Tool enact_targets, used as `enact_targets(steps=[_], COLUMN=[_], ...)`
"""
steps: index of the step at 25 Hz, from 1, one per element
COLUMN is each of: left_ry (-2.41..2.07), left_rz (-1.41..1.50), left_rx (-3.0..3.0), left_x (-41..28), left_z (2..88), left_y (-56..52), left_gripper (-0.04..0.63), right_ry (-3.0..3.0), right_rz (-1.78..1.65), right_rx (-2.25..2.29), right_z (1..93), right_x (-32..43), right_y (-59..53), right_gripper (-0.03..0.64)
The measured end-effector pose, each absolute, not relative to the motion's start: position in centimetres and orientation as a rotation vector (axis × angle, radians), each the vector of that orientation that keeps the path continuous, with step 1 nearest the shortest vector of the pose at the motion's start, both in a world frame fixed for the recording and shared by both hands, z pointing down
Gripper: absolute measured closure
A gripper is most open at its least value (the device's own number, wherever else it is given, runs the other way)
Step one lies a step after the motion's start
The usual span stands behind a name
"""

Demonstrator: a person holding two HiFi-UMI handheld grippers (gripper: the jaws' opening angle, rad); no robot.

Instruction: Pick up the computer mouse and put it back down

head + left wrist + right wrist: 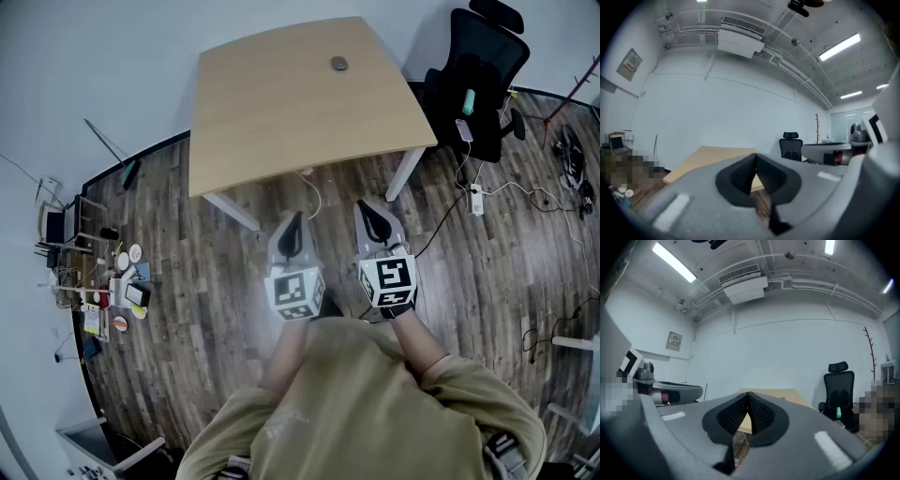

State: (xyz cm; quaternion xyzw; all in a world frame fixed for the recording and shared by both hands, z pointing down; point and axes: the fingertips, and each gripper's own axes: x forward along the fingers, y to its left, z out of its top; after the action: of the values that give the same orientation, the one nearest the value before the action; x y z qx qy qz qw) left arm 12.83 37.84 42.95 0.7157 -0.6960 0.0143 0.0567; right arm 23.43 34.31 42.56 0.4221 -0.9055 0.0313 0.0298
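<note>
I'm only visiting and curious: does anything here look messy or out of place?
Nothing looks spilled or broken. The mouse sits alone on the table. Oddest is the floor: small items lie scattered by the left wall, and a power strip with loose cables trails right of the table.

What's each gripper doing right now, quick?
Left gripper: closed, holding nothing.
Right gripper: closed, holding nothing.
</note>
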Motion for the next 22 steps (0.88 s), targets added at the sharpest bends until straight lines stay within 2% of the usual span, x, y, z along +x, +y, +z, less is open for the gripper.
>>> enact_targets(steps=[19,22], left_ry=[-2.005,-1.981], left_rz=[0.040,0.034], left_rx=[2.224,2.209], left_x=[-2.9,-3.5], left_z=[42.9,43.8], left_y=[21.9,20.3], left_gripper=[0.594,0.594], right_ry=[-2.777,-2.748], right_rz=[0.122,0.133], right_rx=[1.363,1.338], right_z=[41.8,43.0], right_x=[7.9,7.2], right_y=[18.8,17.3], right_gripper=[0.611,0.609])
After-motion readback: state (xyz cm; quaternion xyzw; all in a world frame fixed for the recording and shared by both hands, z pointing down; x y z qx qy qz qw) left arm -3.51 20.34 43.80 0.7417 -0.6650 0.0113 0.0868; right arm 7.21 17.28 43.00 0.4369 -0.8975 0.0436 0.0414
